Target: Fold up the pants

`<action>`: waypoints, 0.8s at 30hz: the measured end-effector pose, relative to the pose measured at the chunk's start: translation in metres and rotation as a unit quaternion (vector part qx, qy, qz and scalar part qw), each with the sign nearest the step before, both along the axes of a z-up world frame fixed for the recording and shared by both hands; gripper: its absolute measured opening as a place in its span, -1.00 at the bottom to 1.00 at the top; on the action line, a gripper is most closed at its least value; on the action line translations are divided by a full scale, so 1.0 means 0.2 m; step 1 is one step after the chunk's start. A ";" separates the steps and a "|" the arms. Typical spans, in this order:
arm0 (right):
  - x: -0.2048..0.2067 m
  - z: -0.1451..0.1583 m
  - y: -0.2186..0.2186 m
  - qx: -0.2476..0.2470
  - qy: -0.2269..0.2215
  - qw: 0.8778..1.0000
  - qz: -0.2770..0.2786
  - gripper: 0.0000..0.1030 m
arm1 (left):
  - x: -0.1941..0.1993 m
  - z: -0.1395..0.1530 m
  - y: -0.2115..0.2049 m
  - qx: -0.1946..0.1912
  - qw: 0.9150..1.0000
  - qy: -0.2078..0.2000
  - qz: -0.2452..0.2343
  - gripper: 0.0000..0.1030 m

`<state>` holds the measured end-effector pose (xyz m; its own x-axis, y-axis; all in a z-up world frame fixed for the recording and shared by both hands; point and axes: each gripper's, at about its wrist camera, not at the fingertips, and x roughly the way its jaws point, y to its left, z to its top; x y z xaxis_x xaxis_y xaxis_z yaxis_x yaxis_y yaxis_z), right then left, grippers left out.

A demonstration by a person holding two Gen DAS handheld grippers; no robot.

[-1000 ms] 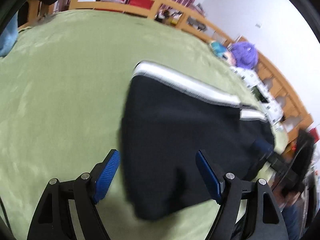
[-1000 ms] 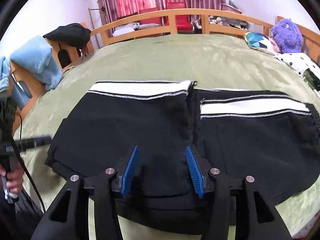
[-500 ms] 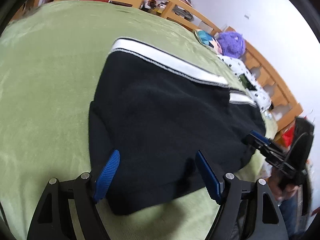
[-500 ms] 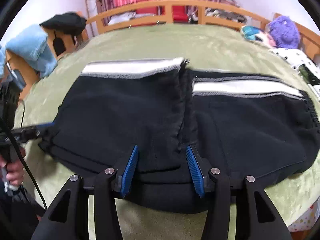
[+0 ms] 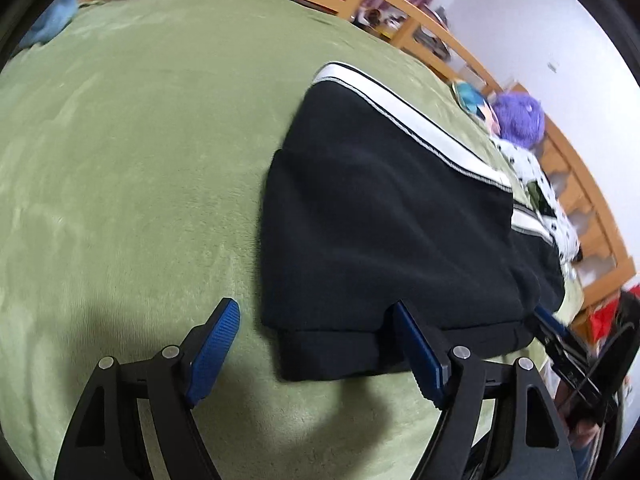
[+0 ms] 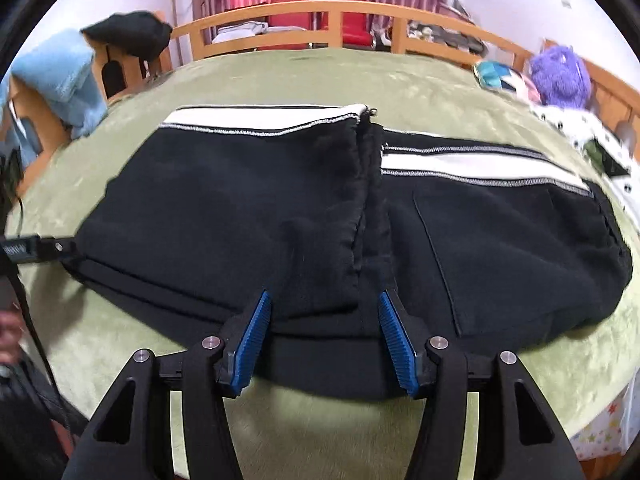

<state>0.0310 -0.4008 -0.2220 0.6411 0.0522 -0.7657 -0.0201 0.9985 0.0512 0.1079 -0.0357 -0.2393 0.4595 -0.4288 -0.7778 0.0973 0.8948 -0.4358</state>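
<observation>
Left gripper (image 5: 316, 354) slid back toward pants (image 6: 320, 216) fold edge; both grippers agape, empty. One fold done, more left.

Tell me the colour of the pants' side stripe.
White stripe on black pants, clearest in the right wrist view.

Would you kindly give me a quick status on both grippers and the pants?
Left gripper open, at pants' left end. Right gripper open, over near edge at centre. Pants folded once, flat on green blanket. Nothing in the way.
</observation>
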 end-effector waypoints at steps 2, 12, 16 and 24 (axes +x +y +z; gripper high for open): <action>-0.04 0.02 -0.05 0.012 -0.001 1.000 -0.026 0.08 | 0.03 -0.02 0.00 -0.006 1.000 0.020 0.006 0.53; -0.21 0.27 -0.25 0.025 -0.046 0.991 -0.121 0.08 | 0.10 -0.03 -0.08 -0.072 0.997 0.040 0.013 0.17; -0.23 0.24 -0.30 0.062 -0.046 0.990 -0.120 0.10 | 0.09 0.05 -0.07 -0.071 0.997 0.027 0.028 -0.56; -0.26 0.20 -0.48 0.104 -0.033 0.985 -0.134 0.00 | 0.03 0.55 -0.25 -0.042 0.997 -0.071 0.002 -0.71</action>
